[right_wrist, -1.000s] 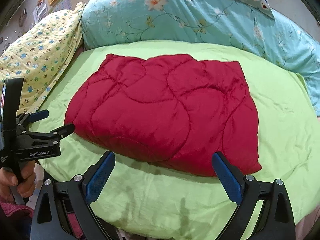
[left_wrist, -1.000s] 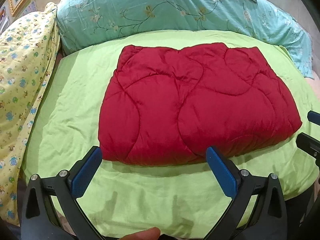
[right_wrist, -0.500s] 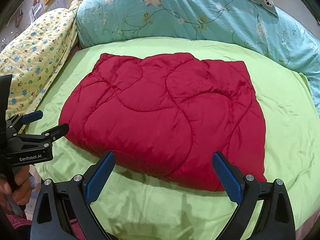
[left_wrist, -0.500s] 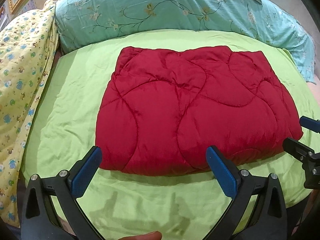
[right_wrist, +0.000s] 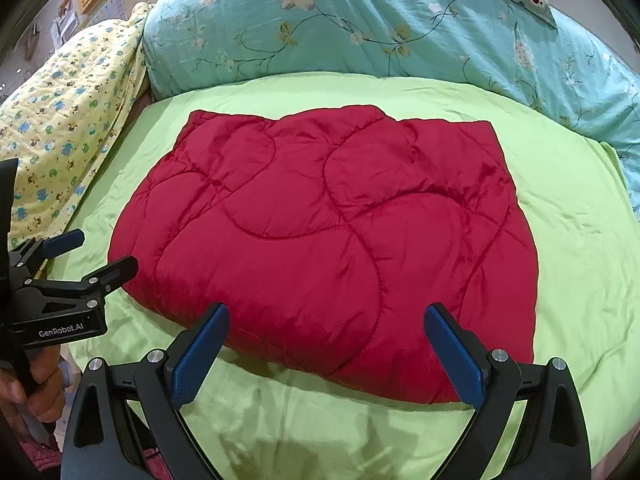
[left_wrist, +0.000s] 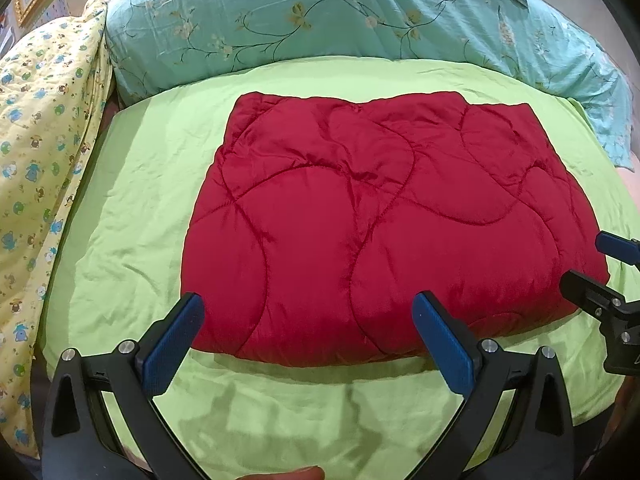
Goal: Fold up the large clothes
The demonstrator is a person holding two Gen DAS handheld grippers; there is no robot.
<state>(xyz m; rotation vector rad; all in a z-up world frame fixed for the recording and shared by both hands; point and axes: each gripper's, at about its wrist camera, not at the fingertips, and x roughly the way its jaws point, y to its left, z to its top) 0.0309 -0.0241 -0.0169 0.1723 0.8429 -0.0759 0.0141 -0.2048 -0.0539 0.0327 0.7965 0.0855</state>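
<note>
A red quilted garment (left_wrist: 372,224) lies folded into a thick rectangle on the lime-green bed sheet (left_wrist: 140,200); it also shows in the right wrist view (right_wrist: 332,240). My left gripper (left_wrist: 308,312) is open and empty, just above the fold's near edge. My right gripper (right_wrist: 326,316) is open and empty, over the near edge further right. The right gripper shows at the far right of the left view (left_wrist: 600,268). The left gripper shows at the left of the right view (right_wrist: 92,252), beside the fold's left corner.
A teal floral duvet (left_wrist: 360,16) is piled along the back of the bed (right_wrist: 360,24). A yellow printed quilt (left_wrist: 36,152) hangs at the left (right_wrist: 68,120). Picture frames hang on the wall at the upper left. The sheet's near edge drops off below the grippers.
Both grippers have moved forward and down toward the near edge of the folded red garment. Both stay open. The garment has not moved.
</note>
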